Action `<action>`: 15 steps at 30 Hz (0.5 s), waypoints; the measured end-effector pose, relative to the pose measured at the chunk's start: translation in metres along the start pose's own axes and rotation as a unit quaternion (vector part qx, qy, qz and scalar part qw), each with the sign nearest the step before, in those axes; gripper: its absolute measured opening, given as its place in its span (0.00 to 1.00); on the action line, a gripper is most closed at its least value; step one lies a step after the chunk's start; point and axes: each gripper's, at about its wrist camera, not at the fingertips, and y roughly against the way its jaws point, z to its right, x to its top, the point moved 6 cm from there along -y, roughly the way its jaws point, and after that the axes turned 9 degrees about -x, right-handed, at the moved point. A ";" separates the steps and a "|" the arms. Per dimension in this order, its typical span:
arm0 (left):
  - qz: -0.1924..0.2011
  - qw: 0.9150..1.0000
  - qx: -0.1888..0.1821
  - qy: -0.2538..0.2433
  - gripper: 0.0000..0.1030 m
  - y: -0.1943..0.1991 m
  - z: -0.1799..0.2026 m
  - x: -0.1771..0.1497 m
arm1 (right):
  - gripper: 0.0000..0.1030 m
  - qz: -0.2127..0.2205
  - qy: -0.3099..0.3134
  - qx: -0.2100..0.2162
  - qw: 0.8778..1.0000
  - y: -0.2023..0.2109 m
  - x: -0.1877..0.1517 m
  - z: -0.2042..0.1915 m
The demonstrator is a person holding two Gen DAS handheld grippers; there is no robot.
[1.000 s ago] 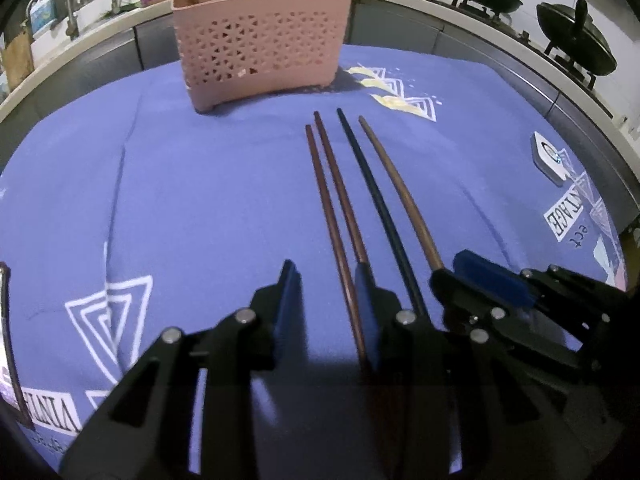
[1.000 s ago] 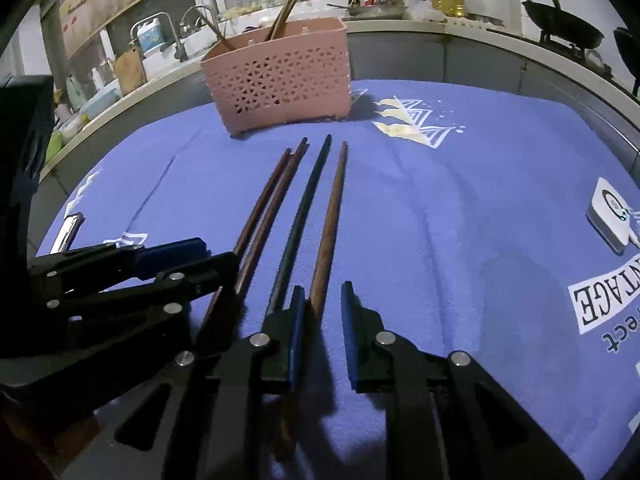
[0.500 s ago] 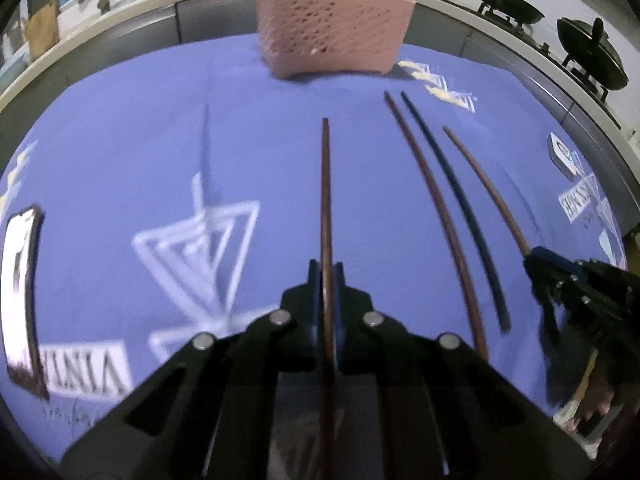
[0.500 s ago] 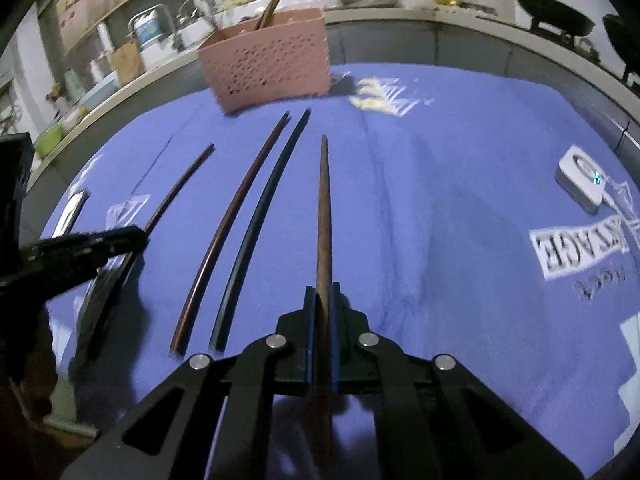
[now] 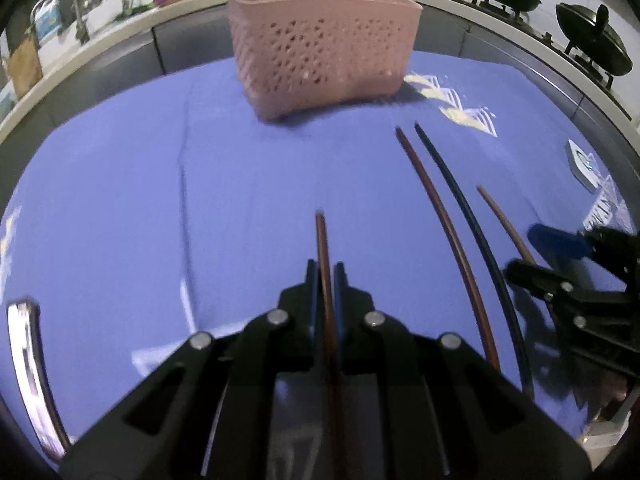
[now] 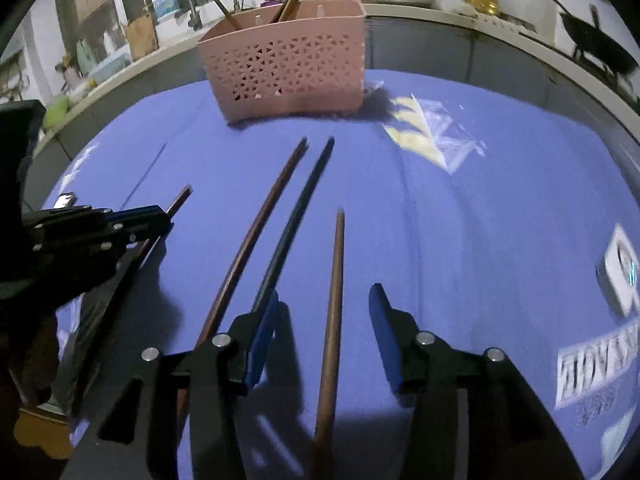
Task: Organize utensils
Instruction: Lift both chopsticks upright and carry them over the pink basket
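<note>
In the left wrist view my left gripper (image 5: pixel 327 276) is shut on a brown chopstick (image 5: pixel 322 240) whose tip sticks out a short way past the pads. It points at the pink perforated basket (image 5: pixel 324 44), which holds several utensils. To the right a brown chopstick (image 5: pixel 444 232) and a dark chopstick (image 5: pixel 468 216) lie on the blue cloth. My right gripper (image 6: pixel 324 320) is opening. A lighter brown chopstick (image 6: pixel 335 280) lies between its fingers, and neither pad touches it. The left gripper (image 6: pixel 160 220) shows at the left of that view.
A blue printed cloth (image 5: pixel 120 200) covers the table. A small white device (image 6: pixel 620 268) lies at the right, and a phone (image 5: pixel 28 372) at the near left edge. Behind the basket run a counter with a sink tap (image 6: pixel 188 4) and woks (image 5: pixel 592 40).
Both grippers closed on a chopstick each. The left carried its chopstick off to the left of the row. The right gripper has since opened and released its chopstick.
</note>
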 end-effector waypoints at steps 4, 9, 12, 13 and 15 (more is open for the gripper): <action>0.003 1.000 -0.004 -0.003 0.05 -0.008 0.000 0.014 | 0.24 0.003 0.014 -0.011 1.000 -0.011 0.018 0.003; 0.007 1.000 -0.005 -0.005 0.04 -0.009 0.005 0.015 | 0.05 -0.006 0.005 0.002 1.000 -0.008 0.013 0.007; 0.009 1.000 -0.019 0.012 0.04 -0.006 0.008 0.016 | 0.04 -0.003 -0.002 0.001 1.000 0.000 0.009 0.008; 0.018 0.999 -0.023 0.014 0.04 0.000 0.009 0.019 | 0.04 0.007 -0.012 0.011 1.000 0.008 0.011 0.011; 0.049 0.998 -0.032 0.010 0.04 0.022 0.011 0.026 | 0.04 0.031 -0.037 0.033 0.998 0.029 0.016 0.016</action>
